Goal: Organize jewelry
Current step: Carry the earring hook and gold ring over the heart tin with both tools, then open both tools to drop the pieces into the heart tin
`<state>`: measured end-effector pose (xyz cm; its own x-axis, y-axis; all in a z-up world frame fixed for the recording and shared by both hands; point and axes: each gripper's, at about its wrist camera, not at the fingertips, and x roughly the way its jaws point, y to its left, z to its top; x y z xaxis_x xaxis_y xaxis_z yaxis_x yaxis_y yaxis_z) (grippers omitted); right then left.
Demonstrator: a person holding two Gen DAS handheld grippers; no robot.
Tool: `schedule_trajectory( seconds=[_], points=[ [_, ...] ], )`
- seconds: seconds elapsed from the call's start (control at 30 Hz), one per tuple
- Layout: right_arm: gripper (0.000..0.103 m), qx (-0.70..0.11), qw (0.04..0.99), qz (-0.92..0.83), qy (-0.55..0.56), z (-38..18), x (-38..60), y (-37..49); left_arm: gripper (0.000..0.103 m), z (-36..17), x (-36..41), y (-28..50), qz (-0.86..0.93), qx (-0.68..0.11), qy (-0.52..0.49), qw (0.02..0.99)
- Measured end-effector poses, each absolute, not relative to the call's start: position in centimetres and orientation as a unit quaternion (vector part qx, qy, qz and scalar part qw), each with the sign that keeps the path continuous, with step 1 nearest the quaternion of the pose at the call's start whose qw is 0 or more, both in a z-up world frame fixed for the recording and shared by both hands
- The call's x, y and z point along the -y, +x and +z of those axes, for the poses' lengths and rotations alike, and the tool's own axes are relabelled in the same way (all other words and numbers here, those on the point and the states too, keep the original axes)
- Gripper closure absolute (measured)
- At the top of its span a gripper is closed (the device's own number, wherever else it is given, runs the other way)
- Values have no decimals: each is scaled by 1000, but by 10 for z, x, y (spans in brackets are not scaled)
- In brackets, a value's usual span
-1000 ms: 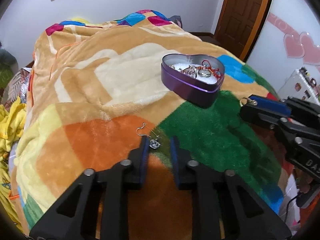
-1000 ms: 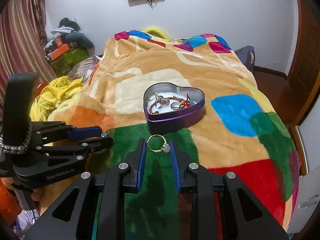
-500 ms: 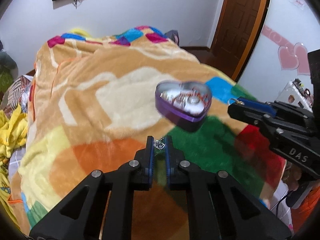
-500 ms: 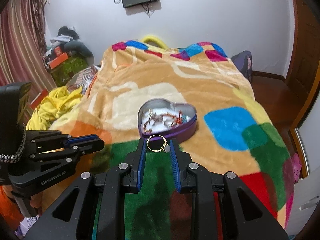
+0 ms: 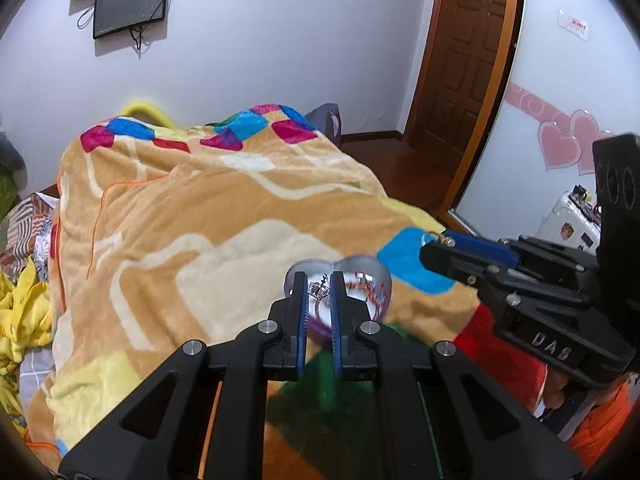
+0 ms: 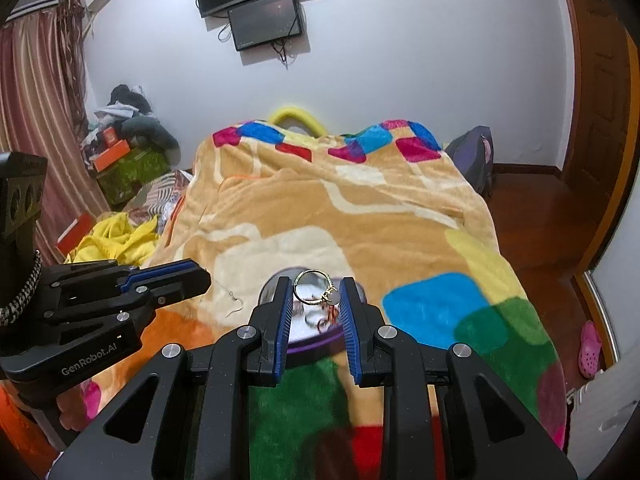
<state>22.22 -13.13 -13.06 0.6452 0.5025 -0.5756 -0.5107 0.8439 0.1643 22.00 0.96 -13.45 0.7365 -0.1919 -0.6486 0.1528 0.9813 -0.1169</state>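
Note:
A purple heart-shaped tin (image 5: 370, 284) with several pieces of jewelry sits on the bed blanket; it also shows in the right wrist view (image 6: 316, 334). My left gripper (image 5: 319, 280) is shut on a silver earring (image 5: 319, 289) and holds it in the air in front of the tin; its hook wire (image 6: 234, 306) hangs below the fingers in the right wrist view. My right gripper (image 6: 315, 284) is shut on a gold ring (image 6: 316, 290) and holds it above the tin. The right gripper (image 5: 440, 246) reaches in from the right in the left wrist view.
A colourful patchwork blanket (image 5: 200, 220) covers the bed. Yellow cloth (image 6: 116, 238) and clutter lie on the left. A wooden door (image 5: 468, 60) and wood floor are at the right. Monitors (image 6: 264, 4) hang on the far wall.
My left gripper closed on the earring and lifted it off the blanket. Both grippers have risen and moved toward the tin, the right one still holding the ring.

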Motion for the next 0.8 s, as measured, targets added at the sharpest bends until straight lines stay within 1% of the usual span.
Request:
schedule_trajectory(
  seconds=[0.2, 0.53, 0.8],
  points=[
    [81, -322, 903, 283, -13, -138, 123, 233, 94, -136, -9, 235, -95, -349, -32, 932],
    [81, -366, 882, 296, -31, -173, 111, 245, 94, -170, -11, 260, -107, -389, -46, 914],
    [81, -384, 871, 304, -35, -182, 109, 253, 94, -185, -8, 268, -113, -407, -45, 905]
  ],
)
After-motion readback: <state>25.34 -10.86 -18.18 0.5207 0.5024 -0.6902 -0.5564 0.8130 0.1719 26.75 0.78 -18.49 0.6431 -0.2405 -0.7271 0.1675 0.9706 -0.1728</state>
